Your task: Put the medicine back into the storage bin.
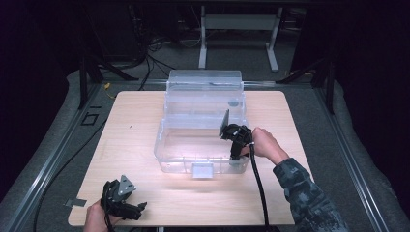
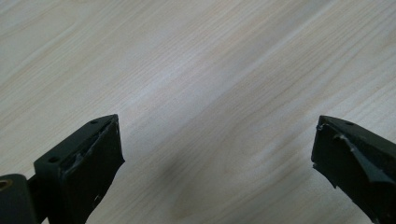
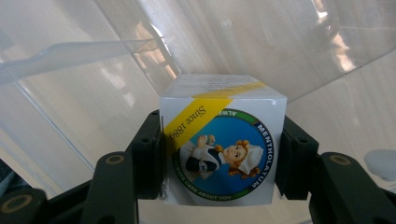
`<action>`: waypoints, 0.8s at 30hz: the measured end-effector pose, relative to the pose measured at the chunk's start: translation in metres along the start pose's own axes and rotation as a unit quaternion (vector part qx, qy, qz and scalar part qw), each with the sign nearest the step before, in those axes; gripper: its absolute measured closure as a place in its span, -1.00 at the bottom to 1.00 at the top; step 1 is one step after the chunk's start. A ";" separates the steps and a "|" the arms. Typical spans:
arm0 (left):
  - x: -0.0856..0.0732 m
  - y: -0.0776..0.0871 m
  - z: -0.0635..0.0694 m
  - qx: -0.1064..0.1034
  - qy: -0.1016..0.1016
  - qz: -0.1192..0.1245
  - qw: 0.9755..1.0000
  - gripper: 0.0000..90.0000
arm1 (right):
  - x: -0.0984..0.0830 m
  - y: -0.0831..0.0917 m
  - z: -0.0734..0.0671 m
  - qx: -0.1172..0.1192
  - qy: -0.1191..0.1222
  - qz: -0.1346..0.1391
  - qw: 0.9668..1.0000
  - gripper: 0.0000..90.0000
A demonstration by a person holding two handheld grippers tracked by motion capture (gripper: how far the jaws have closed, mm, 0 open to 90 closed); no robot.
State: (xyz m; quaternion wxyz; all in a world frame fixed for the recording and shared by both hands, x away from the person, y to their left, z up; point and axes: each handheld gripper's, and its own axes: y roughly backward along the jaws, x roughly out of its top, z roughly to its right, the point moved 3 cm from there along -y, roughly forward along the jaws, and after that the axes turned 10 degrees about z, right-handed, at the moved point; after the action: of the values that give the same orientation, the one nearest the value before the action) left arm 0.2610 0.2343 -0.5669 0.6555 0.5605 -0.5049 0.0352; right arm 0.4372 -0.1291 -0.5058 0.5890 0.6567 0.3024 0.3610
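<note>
Small Mentholatum box (image 3: pixel 223 140) pinched squarely between right gripper (image 1: pixel 235 137) jaws, above clear bin (image 1: pixel 180 153) at table (image 1: pixel 130 140) centre, near its right wall. Left gripper (image 2: pixel 215 158) gaping wide, empty, near front-left corner. Possible risks: knocking that wall, or dropping askew.

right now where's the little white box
The white box is clamped between the right tongs, at the right end of the clear plastic bin on the table.
</note>
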 end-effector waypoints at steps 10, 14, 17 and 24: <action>0.001 0.000 0.002 -0.001 0.000 0.003 1.000 -0.96 | 0.001 0.000 -0.001 -0.017 0.009 -0.024 1.000 0.00; 0.001 -0.001 0.002 -0.002 0.000 -0.001 1.000 -0.95 | 0.001 0.000 0.000 -0.011 0.010 -0.033 0.999 0.00; 0.001 0.000 0.002 0.000 0.003 0.002 1.000 -0.95 | 0.001 -0.002 0.000 -0.014 0.008 -0.031 0.999 0.00; 0.001 0.000 0.003 -0.006 -0.001 -0.001 1.000 -0.95 | 0.002 0.002 0.001 -0.003 0.017 -0.072 0.997 -0.01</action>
State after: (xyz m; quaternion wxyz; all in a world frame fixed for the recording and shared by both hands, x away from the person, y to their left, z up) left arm 0.2598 0.2308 -0.5667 0.6582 0.5573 -0.5052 0.0310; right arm 0.4390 -0.1276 -0.5038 0.6104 0.6250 0.3579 0.3298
